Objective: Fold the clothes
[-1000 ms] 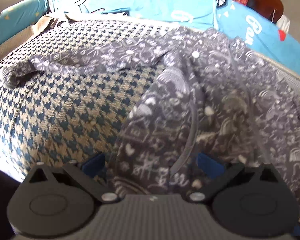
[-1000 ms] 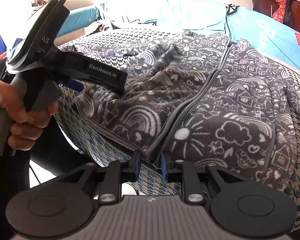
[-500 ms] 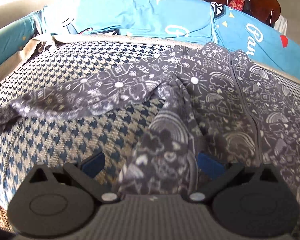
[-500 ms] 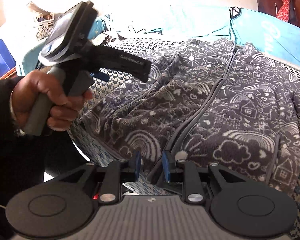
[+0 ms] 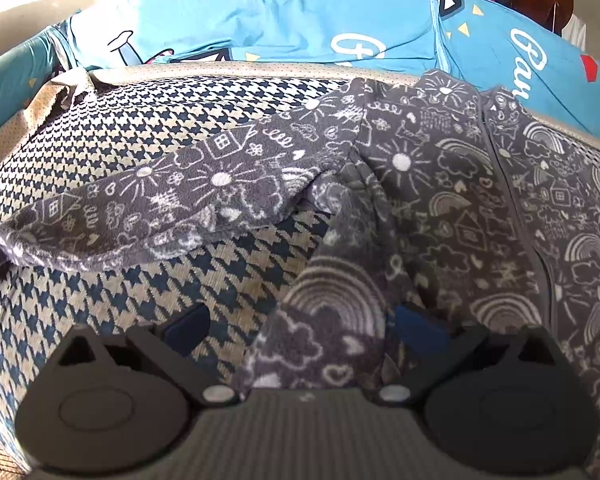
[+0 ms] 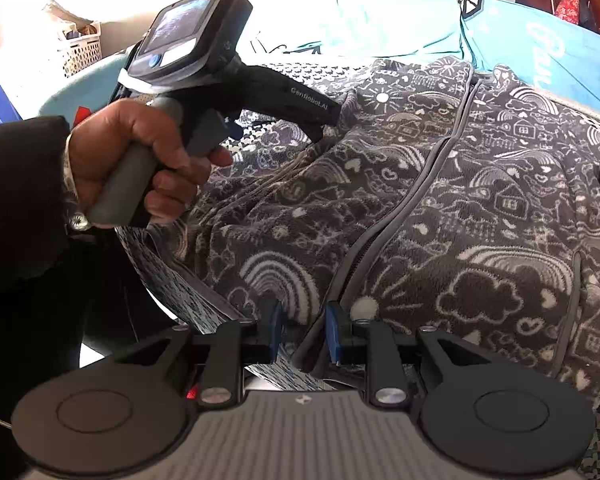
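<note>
A: The right gripper (image 6: pixel 300 330) is working nearest to us. Its fingers (image 6: pixel 275 330) are standing close together, and the bottom hem of the grey fleece jacket (image 6: pixel 440 208) is passing between them beside the zipper (image 6: pixel 384 232). I am judging that they are pinching the hem, but a narrow gap is showing.

B: So the fleece could be slipping out?

A: Yes, if the pull is sudden, because the hold is sitting only on the thin edge.

B: And the left gripper (image 5: pixel 300 330)?

A: Its fingers (image 5: pixel 190 326) are spread wide and are grasping nothing. The lower left side of the jacket (image 5: pixel 440 200) is lying between them on the houndstooth cushion (image 5: pixel 120 140).

B: What is lying beyond them?

A: The sleeve (image 5: pixel 160 204) is stretching away to the left of the fingers, with its cuff hanging over the cushion edge. If the fingers are closing here, they could be catching the cushion cover too, and the sleeve could be dragging crooked.

B: And farther?

A: The blue printed sheet (image 5: pixel 300 20) is lying behind the collar.
</note>
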Demonstrator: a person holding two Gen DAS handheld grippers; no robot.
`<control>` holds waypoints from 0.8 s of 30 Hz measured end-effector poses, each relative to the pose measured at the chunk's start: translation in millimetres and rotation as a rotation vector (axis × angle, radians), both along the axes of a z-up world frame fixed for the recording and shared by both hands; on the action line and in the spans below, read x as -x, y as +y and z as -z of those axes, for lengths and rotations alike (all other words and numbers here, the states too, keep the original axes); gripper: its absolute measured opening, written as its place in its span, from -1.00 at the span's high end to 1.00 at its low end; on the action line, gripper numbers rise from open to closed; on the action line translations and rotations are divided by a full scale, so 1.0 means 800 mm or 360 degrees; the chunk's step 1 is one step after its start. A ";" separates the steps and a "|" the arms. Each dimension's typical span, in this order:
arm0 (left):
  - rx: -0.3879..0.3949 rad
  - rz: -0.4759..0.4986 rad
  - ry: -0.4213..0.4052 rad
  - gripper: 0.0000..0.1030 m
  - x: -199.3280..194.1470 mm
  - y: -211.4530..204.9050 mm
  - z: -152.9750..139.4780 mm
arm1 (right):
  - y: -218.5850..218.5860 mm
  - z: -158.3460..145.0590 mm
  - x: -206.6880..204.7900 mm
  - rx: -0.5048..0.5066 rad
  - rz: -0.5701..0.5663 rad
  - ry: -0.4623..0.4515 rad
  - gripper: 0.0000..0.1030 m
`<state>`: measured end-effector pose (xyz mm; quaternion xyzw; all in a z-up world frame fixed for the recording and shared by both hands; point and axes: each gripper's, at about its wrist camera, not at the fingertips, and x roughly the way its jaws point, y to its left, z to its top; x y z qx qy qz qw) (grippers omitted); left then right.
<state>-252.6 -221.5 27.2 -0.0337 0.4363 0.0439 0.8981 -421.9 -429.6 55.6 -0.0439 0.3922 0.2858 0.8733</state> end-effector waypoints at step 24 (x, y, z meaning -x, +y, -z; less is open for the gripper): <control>-0.0121 -0.0245 -0.0012 -0.83 0.002 0.044 0.014 | -0.005 0.006 -0.003 -0.0009 -0.0006 0.0015 0.54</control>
